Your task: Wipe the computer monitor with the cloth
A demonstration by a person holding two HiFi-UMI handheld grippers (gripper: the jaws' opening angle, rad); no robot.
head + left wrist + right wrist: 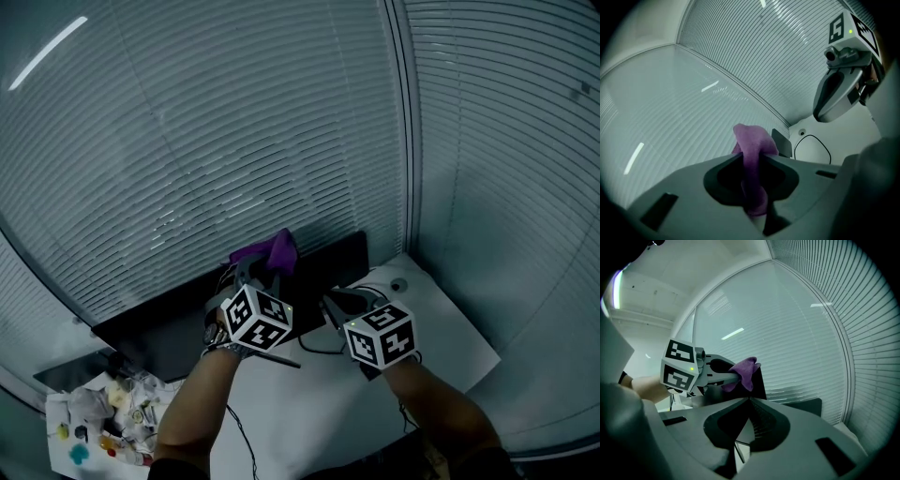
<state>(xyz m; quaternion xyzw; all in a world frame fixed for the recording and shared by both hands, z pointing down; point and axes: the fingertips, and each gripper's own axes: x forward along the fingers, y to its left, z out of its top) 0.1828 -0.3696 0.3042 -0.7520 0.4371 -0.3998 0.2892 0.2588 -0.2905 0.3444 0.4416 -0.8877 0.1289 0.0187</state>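
Cloth (273, 251) is purple, soft and very light, so I think it will flop and bunch up when it rubs. It is near the top edge of the dark monitor (323, 267), at 12 o'clock from the left gripper (258, 274). That gripper pinches it tight, and a soft lump sticks out past the jaws. That lump looks good for wiping. At 3 o'clock, the right gripper (339, 302) is pressed together with nothing in it.
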